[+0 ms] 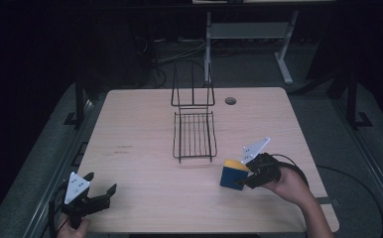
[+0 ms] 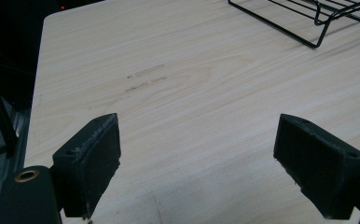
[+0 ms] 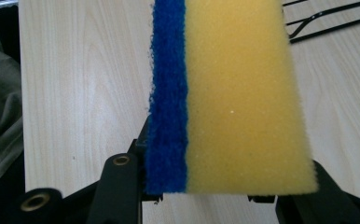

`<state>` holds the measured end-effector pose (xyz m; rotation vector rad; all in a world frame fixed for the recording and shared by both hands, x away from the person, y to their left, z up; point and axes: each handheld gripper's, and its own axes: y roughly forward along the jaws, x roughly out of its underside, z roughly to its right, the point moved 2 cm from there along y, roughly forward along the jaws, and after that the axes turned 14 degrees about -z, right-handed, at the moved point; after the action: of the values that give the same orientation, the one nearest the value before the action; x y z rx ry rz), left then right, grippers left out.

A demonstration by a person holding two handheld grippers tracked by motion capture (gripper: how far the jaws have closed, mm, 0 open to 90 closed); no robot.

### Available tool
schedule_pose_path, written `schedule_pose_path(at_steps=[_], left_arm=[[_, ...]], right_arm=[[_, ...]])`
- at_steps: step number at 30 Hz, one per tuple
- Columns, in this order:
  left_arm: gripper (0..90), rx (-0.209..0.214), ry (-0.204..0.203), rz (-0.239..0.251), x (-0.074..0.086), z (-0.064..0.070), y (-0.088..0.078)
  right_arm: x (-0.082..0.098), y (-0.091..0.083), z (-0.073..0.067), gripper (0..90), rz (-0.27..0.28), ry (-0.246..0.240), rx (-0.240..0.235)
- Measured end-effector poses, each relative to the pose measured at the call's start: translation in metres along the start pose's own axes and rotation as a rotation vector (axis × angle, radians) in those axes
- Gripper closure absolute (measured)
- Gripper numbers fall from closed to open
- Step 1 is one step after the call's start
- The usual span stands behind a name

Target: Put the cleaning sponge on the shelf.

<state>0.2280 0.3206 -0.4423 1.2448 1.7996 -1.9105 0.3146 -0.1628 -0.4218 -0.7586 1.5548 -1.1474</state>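
One sponge (image 3: pixel 229 98) clamped in right gripper (image 1: pixel 249 174), carry under way; left gripper (image 2: pixel 206 158) wide, empty; likely next: wire rack (image 1: pixel 194 134).

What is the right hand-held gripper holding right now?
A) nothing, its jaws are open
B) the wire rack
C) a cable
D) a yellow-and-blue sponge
D: the right hand-held gripper is shut on the yellow-and-blue sponge, which sits between its jaws in the right gripper view; the wire rack stands apart on the table.
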Motion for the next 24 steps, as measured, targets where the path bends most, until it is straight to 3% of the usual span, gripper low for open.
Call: schedule_pose_path(at_steps=[24], left_arm=[[14.1, 0.002, -0.005, 0.002, 0.000, -0.001, 0.001]], right_arm=[[-0.033, -0.011, 0.022, 56.3, 0.002, -0.037, -0.027]])
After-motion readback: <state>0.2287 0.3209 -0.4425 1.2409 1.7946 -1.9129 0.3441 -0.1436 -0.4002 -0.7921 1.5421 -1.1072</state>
